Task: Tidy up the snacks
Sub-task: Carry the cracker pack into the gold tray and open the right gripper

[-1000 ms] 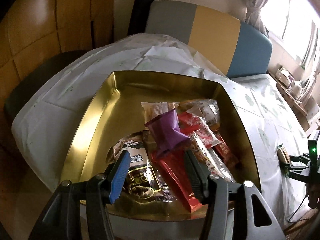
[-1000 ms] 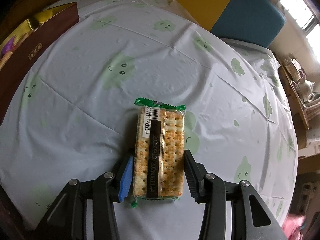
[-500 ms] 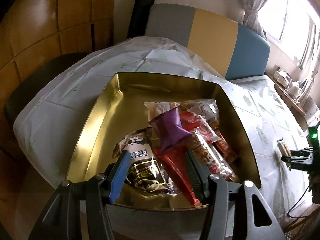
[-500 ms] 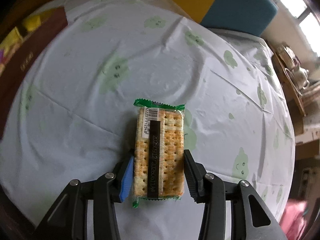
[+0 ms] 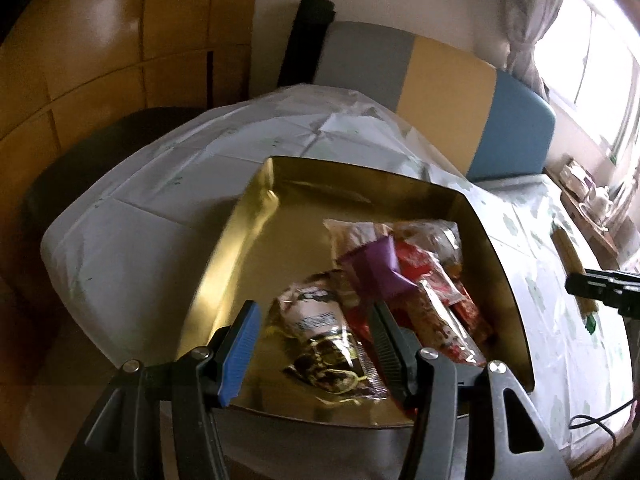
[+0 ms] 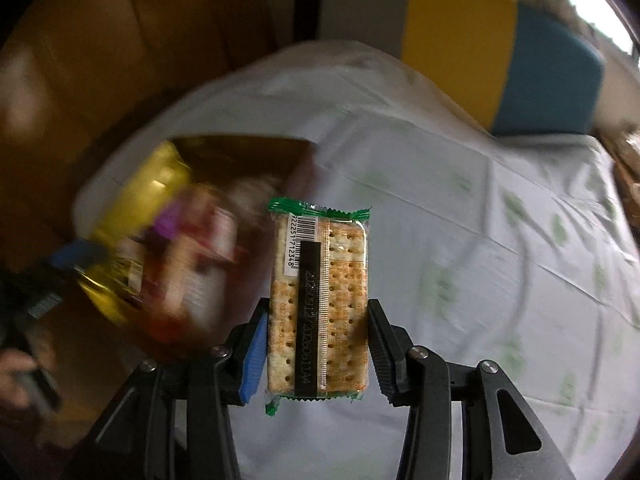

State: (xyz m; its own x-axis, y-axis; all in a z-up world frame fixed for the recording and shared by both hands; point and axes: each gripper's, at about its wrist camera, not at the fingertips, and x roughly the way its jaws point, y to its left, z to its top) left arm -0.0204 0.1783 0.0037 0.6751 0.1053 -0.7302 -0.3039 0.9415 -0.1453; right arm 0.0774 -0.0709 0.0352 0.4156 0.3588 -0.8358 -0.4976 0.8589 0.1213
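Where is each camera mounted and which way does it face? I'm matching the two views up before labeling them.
Left wrist: sits on the left gripper, looking forward and down into the gold tray of snack packets; its own two open fingers show.
Right wrist: sits on the right gripper, looking across the tablecloth; its fingers clamp the cracker packet.
Shared: both see the gold tray, purple packet, tablecloth and the striped chair back; each glimpses the other gripper at its edge.

Green-edged cracker packet held upright; assorted snack packets heaped in gold tray.
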